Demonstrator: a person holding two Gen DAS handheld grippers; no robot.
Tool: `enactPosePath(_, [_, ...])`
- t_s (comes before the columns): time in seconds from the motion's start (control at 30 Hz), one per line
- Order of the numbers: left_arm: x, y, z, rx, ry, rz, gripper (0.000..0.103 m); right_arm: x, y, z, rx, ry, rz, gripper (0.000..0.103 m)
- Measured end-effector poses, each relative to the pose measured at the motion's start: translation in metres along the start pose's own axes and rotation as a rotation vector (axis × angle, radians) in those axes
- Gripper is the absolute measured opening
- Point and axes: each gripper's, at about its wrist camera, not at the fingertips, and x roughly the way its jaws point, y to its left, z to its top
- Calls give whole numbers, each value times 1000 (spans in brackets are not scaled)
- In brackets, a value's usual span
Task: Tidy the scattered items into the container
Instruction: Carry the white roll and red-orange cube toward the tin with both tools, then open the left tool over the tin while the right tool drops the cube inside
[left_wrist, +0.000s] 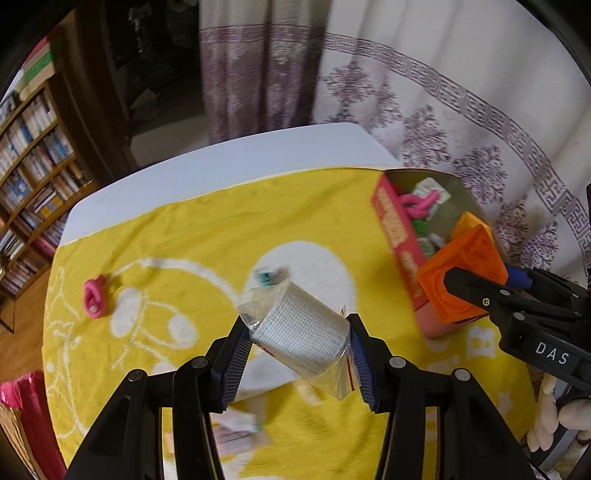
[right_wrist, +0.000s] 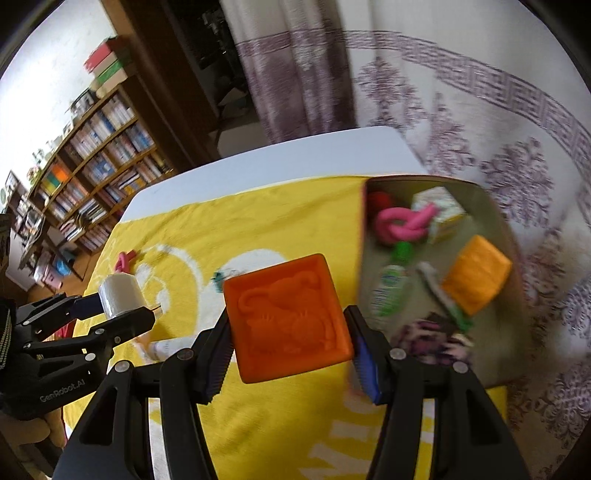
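Above the yellow towel (left_wrist: 207, 236) spread on the white table (left_wrist: 207, 166), both grippers carry loads toward the red box (left_wrist: 397, 236) at the towel's right edge. The left gripper (left_wrist: 297, 341) is closed around a white bandage roll in a clear bag (left_wrist: 301, 332), pads pressing its two ends, so the roll hangs crosswise and clear of the cloth. The right gripper (right_wrist: 290, 336) clamps an orange embossed block (right_wrist: 286, 317) by opposite sides, relief face up, held just beside the box's near wall, probably lined up to go in first. The open-topped box already holds a pink looped toy (right_wrist: 402, 223), a green-capped tube (right_wrist: 391, 288), an orange-yellow block (right_wrist: 478, 278) and a small carton (right_wrist: 439, 208). Still scattered: a pink ring toy (left_wrist: 95, 297) far left and a small teal item (left_wrist: 266, 277) mid-towel; blurred packets lie under the left gripper, unidentifiable.
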Motion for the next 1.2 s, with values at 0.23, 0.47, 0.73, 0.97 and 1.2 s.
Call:
enactPosePath(0.23, [10, -54, 22, 63, -6, -49, 53, -28, -57, -2, 76, -42, -53, 62])
enactPosePath(0.47, [19, -96, 47, 111, -16, -94, 53, -44, -103, -4, 131, -62, -102, 62])
enactPosePath(0.73, [29, -130, 77, 144, -29, -143, 53, -47, -123, -5, 134, -66, -126, 62])
enactPosePath(0.97, [41, -140, 96, 80, -12, -216, 79, -37, -131, -3, 139, -46, -126, 65])
enactPosePath(1.2, [43, -128, 96, 35, -18, -236, 80, -34, -136, -1, 153, -46, -133, 71])
